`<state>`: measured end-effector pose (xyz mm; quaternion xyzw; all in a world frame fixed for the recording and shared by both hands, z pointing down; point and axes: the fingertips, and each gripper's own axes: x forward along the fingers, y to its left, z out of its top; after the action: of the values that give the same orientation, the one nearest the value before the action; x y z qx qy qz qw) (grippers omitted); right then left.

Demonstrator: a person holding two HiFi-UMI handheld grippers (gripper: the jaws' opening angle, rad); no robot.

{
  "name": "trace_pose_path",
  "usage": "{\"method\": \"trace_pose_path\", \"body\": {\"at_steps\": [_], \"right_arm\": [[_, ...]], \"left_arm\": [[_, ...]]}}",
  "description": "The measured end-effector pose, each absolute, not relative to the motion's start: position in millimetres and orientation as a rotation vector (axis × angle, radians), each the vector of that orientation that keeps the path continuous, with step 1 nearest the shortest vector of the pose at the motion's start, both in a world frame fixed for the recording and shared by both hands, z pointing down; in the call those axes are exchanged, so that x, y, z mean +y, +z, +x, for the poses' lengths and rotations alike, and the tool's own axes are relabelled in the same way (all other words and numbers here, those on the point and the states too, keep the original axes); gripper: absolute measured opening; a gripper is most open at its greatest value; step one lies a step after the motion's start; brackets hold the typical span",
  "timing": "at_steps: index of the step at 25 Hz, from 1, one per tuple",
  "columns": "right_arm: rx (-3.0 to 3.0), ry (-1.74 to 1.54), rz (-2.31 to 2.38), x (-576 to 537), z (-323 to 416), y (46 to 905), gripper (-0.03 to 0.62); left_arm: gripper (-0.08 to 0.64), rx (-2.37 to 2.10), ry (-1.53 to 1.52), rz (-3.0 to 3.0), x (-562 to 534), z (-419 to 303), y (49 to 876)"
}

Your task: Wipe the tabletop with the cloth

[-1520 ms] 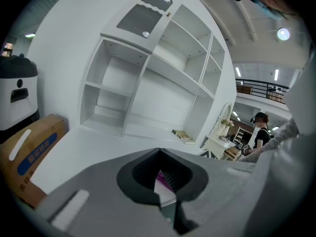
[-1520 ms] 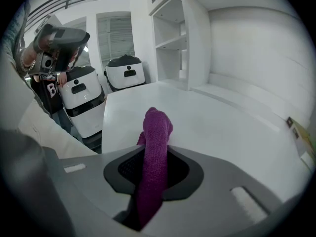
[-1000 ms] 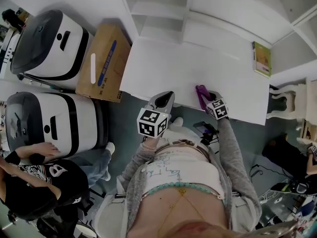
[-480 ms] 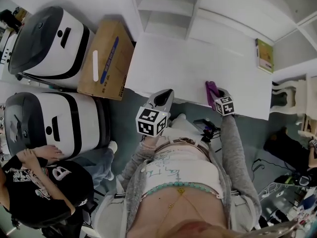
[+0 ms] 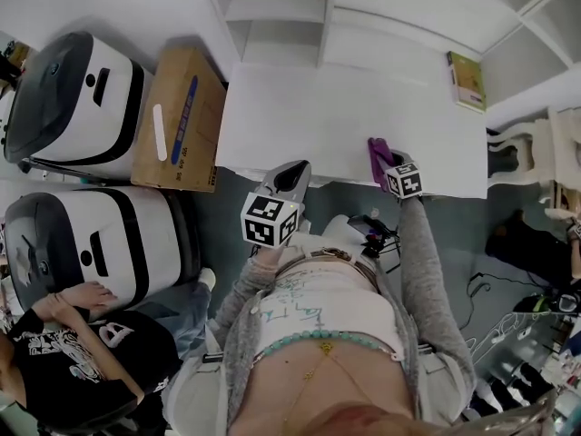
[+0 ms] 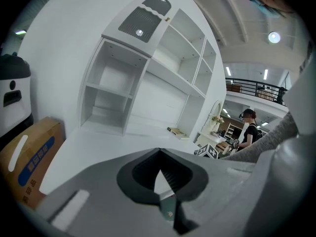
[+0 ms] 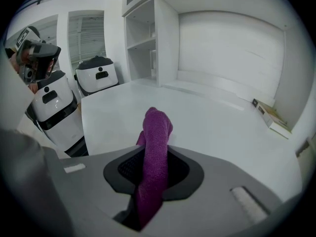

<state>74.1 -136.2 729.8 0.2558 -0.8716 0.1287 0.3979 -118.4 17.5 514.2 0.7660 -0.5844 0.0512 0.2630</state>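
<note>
The purple cloth (image 7: 157,132) is clamped between the closed jaws of the right gripper (image 7: 154,169) and stands up out of them as a folded bundle. In the head view it is held at the near edge of the white bench (image 5: 318,116), towards that edge's right end. Contact with the bench surface cannot be confirmed. The left gripper (image 5: 292,176) is held just off the near edge of the bench, its jaws drawn together with nothing between them. No stain or wiped track is visible on the bench, so completed coverage cannot be read. The task is judged under way, with the wide far area of the bench yet to be passed over.
</note>
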Motion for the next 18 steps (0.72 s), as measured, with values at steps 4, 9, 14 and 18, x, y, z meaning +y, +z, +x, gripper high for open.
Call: {"method": "trace_pose_path", "body": {"at_steps": [4, 9, 14, 18], "right_arm": [[-2.225, 0.301, 0.637, -136, 75, 729, 0.094], [-2.235, 0.281, 0.596, -135, 85, 728, 0.094], [-2.242, 0.263, 0.553, -140, 102, 728, 0.094], [-2.249, 0.263, 0.556, -144, 120, 728, 0.094]], "left_arm": [[0.000, -1.582, 0.143, 2.079, 8, -104, 511], [0.000, -1.589, 0.136, 2.066, 2, -76, 508], [0.000, -1.604, 0.138, 2.039, -4, -57, 509], [0.000, -1.620, 0.133, 2.025, -8, -46, 509]]}}
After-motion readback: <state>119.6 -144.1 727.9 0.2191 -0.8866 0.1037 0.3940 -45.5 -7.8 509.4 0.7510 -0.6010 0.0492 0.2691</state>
